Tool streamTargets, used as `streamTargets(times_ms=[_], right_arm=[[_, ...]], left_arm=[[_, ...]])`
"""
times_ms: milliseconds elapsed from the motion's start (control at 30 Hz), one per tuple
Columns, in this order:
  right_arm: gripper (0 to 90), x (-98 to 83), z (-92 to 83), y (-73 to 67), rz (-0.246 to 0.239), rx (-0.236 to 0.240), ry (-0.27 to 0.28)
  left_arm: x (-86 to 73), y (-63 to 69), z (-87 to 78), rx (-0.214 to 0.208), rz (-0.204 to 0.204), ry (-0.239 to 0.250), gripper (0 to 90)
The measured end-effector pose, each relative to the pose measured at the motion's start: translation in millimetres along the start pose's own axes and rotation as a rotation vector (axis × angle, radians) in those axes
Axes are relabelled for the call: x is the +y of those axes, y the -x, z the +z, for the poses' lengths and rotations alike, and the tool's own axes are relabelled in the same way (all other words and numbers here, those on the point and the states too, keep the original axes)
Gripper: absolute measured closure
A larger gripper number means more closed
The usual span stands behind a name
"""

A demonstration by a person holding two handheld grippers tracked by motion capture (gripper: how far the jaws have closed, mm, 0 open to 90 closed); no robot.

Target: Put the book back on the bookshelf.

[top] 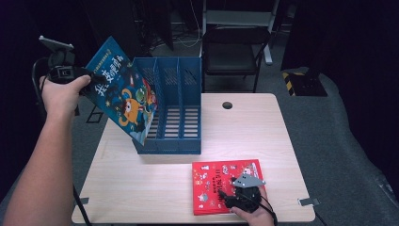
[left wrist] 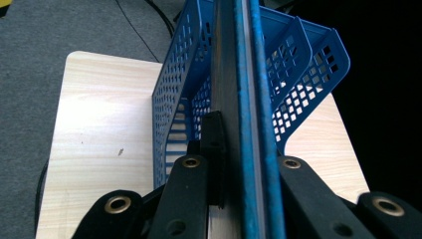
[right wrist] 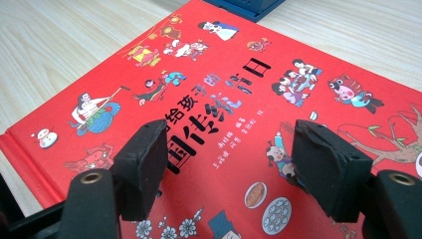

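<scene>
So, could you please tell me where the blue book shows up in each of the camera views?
High view: the blue book hangs tilted at upper left, held by the left gripper, its lower corner at the rack.
Left gripper view: its edge runs up the centre, clamped between the jaws.
Right gripper view: not in it; the red book lies there.
Shared landmark: the blue file rack.

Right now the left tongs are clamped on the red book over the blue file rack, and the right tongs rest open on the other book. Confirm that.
Not quite: the left tongs are clamped on the blue book, not the red one, over the blue file rack, as the high view shows. The red book lies flat on the table, and the right tongs rest open on it.
</scene>
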State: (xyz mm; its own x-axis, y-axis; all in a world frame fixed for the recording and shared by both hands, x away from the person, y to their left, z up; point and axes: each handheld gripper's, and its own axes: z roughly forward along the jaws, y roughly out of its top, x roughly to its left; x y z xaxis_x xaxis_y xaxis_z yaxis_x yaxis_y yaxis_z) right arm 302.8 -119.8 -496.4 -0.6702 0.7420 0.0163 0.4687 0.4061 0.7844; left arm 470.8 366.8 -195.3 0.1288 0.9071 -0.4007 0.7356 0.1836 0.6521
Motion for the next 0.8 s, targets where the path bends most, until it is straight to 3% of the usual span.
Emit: streamTargets(times_ms=[100,167,233,567,667,800], right_arm=[[30.4,-0.6,-0.5,1.3,-0.002,0.003,0.002],[30.4,-0.8,-1.2,-0.1,0.025,0.007,0.005],[30.4,-1.4,-1.7,1.3,0.006,0.0,-0.002],[30.4,-0.9,-1.3,-0.3,0.025,0.006,0.006],[30.6,-0.9,-1.4,0.0,0.026,0.008,0.005],[30.5,-1.2,-0.9,-0.1,0.017,-0.006,0.007]], left_arm=[[1.7,1.2,2.9,0.007,-0.006,0.008,82.5],[3.1,1.8,5.0,0.014,-0.007,0.014,82.5],[4.5,2.6,7.1,0.021,-0.002,0.013,82.5],[8.4,4.9,21.0,0.055,-0.006,0.037,82.5],[8.6,7.2,28.3,0.069,0.013,0.061,82.6],[10.1,9.0,34.6,0.082,0.015,0.046,82.6]])
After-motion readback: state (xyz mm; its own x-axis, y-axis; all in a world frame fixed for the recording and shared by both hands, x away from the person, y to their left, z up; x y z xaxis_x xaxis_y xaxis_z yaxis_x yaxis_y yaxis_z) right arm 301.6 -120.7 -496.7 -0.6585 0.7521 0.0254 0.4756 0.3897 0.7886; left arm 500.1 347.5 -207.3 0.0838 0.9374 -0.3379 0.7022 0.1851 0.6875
